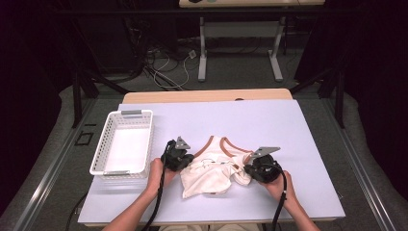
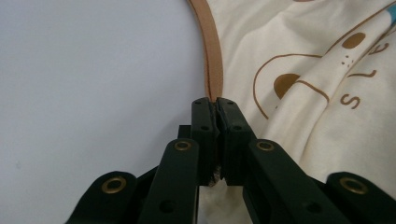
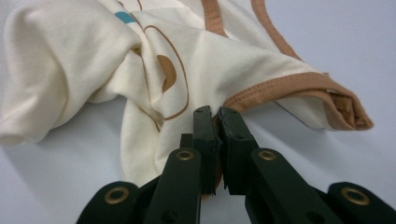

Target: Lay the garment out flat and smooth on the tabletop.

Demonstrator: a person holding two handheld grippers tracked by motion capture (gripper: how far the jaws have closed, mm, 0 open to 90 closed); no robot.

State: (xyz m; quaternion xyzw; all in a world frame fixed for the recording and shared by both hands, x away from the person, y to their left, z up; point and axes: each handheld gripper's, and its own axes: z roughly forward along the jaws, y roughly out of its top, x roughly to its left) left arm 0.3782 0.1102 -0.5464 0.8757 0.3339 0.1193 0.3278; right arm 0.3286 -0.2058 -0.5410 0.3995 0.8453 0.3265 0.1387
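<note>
Cream tank top [image 1: 211,171] lying crumpled on the counter [image 1: 288,125] beside the white basket [image 1: 122,142]. Left tongs [image 2: 215,105] and right tongs [image 3: 214,114] both clamped on its brown trim. Thin pinch, could slip out if lifted unevenly.

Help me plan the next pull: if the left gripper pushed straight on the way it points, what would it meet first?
The left gripper, shut on the tan trim of the cream cotton top, points along that trim; going on, it would likely ride further onto the top itself.
</note>
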